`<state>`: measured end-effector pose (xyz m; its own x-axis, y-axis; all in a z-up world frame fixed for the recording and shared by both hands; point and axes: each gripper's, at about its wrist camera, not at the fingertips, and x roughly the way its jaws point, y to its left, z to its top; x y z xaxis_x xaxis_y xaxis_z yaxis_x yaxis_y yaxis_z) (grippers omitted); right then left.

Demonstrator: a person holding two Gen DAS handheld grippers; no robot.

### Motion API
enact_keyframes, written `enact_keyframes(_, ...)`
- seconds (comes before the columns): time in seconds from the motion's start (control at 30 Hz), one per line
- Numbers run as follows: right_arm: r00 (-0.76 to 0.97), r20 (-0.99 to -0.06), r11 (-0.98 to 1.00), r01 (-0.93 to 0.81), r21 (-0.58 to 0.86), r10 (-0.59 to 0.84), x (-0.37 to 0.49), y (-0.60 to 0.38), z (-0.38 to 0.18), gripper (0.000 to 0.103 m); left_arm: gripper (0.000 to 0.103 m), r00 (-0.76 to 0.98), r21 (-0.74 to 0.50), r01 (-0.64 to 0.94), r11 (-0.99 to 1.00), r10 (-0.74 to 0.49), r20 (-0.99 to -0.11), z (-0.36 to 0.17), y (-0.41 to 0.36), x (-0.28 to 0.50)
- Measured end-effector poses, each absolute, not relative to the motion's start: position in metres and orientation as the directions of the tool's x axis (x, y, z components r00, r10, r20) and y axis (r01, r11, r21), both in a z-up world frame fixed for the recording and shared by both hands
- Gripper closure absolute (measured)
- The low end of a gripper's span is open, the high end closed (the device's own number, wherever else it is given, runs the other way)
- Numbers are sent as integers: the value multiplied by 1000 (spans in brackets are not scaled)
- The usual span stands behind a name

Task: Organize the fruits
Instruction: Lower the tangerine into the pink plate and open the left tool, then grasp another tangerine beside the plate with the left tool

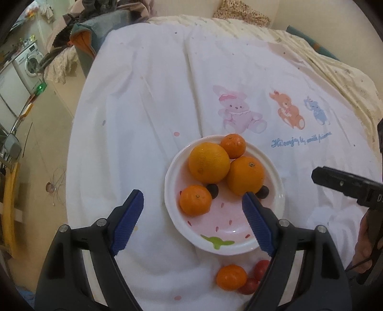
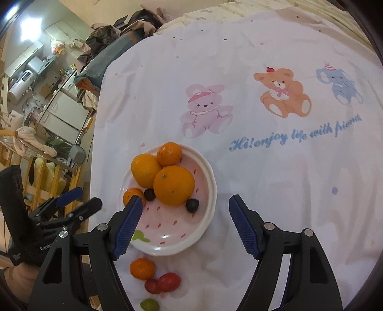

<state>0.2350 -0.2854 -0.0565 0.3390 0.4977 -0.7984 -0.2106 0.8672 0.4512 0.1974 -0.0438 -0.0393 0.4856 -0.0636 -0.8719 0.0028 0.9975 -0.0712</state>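
Note:
A white plate (image 1: 275,165) (image 2: 210,189) with a pink strawberry print lies on the white cloth. It holds two oranges (image 1: 209,161) (image 2: 174,185), two mandarins (image 1: 195,200) (image 2: 169,153) and two dark grapes (image 1: 262,192) (image 2: 192,205). Just off its near rim lie a mandarin (image 1: 231,277) (image 2: 142,268), two red tomatoes (image 1: 262,269) (image 2: 168,282) and a green grape (image 2: 149,305). My left gripper (image 1: 191,195) hovers open above the plate's near left side, holding nothing. My right gripper (image 2: 186,199) hangs open over the plate's near right side, also holding nothing.
The cloth (image 2: 263,167) carries printed bear, rabbit and elephant figures and blue lettering. Its left edge drops to a floor with furniture, a washing machine (image 1: 30,64) and a clothes pile (image 1: 95,21). A gloved hand (image 2: 21,227) holds the left tool.

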Motion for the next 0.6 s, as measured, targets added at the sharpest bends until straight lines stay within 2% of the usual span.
enact_keyframes(0.17, 369, -788, 870, -207, 448, 493, 213, -289, -48, 25, 21, 514, -89, -25, 996, -64, -855, -30, -37, 178)
enact_keyframes(0.23, 383, -779, 868, -204, 453, 496, 204, -290, -44, 18, 21, 530, -84, -39, 996, -51, -846, -25, -36, 169)
enact_keyframes(0.3, 416, -763, 868, -186, 461, 494, 193, -294, -39, 2, 21, 542, -75, -47, 996, -37, -840, -23, -36, 161)
enact_keyframes(0.4, 441, -750, 867, -182, 464, 494, 179, -296, -35, 1, 21, 561, -116, -28, 993, -80, -824, -22, -35, 149)
enact_keyframes(0.6, 465, -742, 872, -183, 454, 484, 152, -294, -34, 1, 21, 559, -73, -32, 997, -43, -828, -21, -38, 132)
